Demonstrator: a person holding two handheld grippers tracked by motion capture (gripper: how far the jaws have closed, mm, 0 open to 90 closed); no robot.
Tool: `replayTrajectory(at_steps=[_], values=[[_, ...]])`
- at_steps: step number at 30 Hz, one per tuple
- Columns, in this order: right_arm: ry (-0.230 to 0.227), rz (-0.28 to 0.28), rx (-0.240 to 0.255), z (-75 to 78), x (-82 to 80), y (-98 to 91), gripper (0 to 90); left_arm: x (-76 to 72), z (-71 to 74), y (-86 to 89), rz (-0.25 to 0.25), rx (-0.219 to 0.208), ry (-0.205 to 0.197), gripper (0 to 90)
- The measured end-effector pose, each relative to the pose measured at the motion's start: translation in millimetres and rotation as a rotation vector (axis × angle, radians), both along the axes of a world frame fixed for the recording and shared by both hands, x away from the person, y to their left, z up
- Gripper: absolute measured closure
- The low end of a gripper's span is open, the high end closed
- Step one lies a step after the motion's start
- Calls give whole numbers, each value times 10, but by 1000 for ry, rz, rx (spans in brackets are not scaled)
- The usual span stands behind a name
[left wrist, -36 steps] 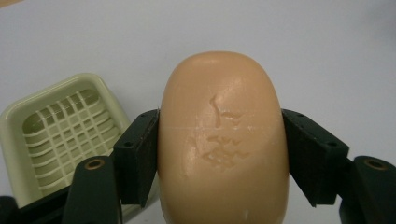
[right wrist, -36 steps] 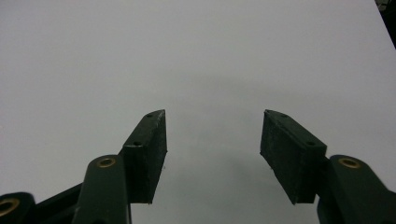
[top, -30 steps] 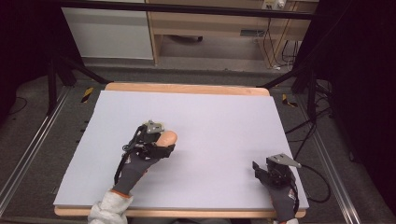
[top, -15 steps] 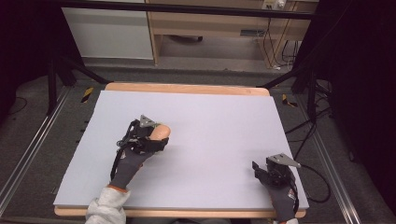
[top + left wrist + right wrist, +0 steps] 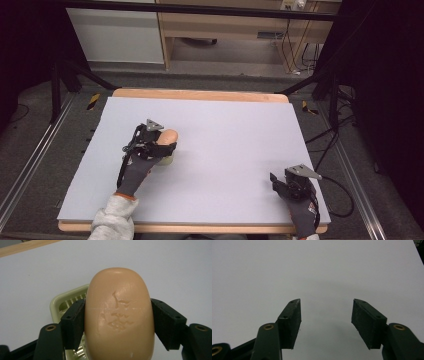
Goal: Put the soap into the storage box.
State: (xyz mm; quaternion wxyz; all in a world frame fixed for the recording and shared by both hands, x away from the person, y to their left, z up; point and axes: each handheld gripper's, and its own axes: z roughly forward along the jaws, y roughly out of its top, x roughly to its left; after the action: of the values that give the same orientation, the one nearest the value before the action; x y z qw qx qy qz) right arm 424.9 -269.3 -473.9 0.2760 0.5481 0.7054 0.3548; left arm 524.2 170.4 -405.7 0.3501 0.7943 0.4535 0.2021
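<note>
Left hand-held gripper (image 5: pixel 165 142): over the left-centre of the worktop, held by a gloved hand (image 5: pixel 134 172) with a grey sleeve (image 5: pixel 114 222) coming in from the bottom edge; a grey three-cornered plate sits on top of it.
Left jaws: clamped on the two long sides of a bar of soap, one black pad pressed flat on each side, as the left gripper view shows.
Soap (image 5: pixel 119 315): a peach-tan, rounded oval bar with a stamped mark on its upper face and a faint seam line across it; its far end reaches past the jaw tips. In the high view it shows as a tan lump (image 5: pixel 168 136) at the front of the gripper.
Soap dish (image 5: pixel 65 305): pale green plastic with a slatted bottom, lying on the worktop below and to the left of the soap; the bar and the left jaw hide most of it. Whether the soap touches the dish cannot be told.
Right hand-held gripper (image 5: pixel 326 322): near the worktop's front right corner, in the high view (image 5: pixel 278 182), well apart from the left one.
Right jaws: spread wide apart, nothing between them, with bare surface ahead.
Worktop (image 5: pixel 225 130): a pale grey-white sheet on a wooden-edged board.
</note>
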Motion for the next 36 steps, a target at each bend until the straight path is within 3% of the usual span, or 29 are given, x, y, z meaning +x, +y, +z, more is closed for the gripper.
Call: replayTrajectory(at_steps=[20,36], values=[[3,1,-6,-6,5,2,406,158,-193,141,59,16,33,316],[3,-2,-2,-9,5,1,406,212,-322,157,68,44,60,316]])
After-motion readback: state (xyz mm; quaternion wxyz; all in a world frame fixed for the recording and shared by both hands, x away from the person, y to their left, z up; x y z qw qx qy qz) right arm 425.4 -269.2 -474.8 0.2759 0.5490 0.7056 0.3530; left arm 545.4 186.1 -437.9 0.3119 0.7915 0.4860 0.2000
